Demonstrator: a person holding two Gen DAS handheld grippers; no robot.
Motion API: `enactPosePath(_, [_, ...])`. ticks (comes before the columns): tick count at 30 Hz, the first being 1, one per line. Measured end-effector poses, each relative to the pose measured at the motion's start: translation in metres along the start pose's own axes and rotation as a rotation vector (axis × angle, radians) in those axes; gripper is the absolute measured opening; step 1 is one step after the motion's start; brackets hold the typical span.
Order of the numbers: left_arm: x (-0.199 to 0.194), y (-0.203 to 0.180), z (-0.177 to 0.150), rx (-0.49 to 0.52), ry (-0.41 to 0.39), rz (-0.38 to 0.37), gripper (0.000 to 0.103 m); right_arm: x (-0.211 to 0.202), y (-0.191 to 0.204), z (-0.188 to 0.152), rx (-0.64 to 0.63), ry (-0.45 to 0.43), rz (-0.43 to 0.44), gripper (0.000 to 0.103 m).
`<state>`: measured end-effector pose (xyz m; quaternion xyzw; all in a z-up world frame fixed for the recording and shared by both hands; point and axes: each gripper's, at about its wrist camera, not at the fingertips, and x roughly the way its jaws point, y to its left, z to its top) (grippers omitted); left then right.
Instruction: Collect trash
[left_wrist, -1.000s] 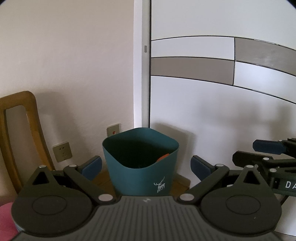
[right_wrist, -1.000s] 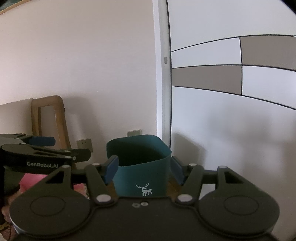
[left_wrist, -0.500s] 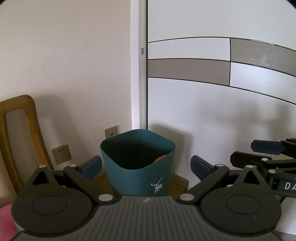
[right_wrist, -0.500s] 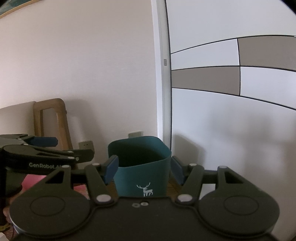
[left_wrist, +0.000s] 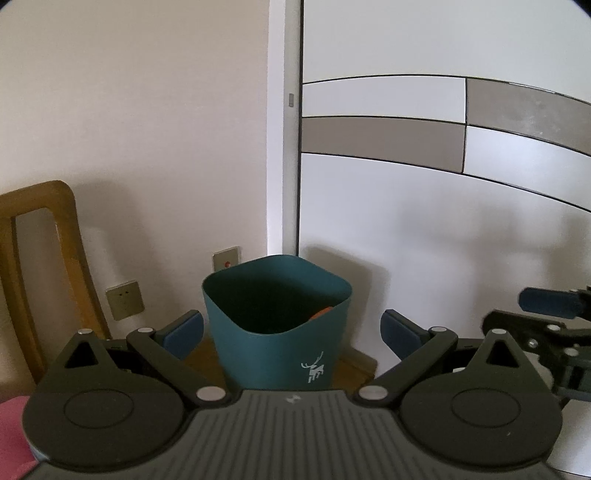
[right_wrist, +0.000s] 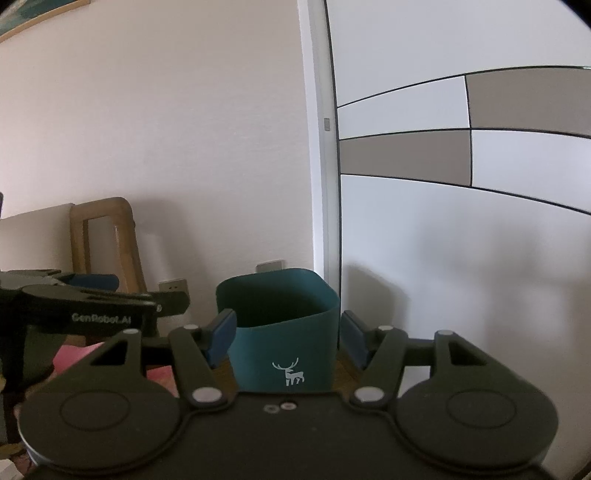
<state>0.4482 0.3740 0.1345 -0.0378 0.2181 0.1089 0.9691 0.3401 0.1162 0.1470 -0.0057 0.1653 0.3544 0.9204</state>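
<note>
A teal bin (left_wrist: 277, 332) with a white deer mark stands on the floor in the corner between wall and door. An orange piece (left_wrist: 322, 313) shows inside it against the right wall. My left gripper (left_wrist: 291, 332) is open and holds nothing, and the bin lies farther off beyond its fingers. In the right wrist view the same bin (right_wrist: 284, 332) sits beyond my right gripper (right_wrist: 287, 336), also open and holding nothing. The right gripper (left_wrist: 517, 312) shows at the right edge of the left wrist view. The left gripper (right_wrist: 136, 291) shows at the left of the right wrist view.
A wooden chair back (left_wrist: 37, 258) leans by the wall on the left. Wall sockets (left_wrist: 123, 299) sit low behind the bin. A white door with grey panels (left_wrist: 406, 221) fills the right side. Something pink (left_wrist: 14, 424) lies at the lower left.
</note>
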Motion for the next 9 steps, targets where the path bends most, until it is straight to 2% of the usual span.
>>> enactPosePath(3, [-0.002,-0.001,-0.001,-0.010,-0.008,0.012,0.103,-0.007,-0.002,-0.005,-0.001,0.001,-0.004,0.062])
enactPosePath(9, [-0.005,-0.002,-0.005,-0.047,0.001,-0.018,0.103,-0.033,-0.014,-0.022,0.003,0.012,-0.029,0.062])
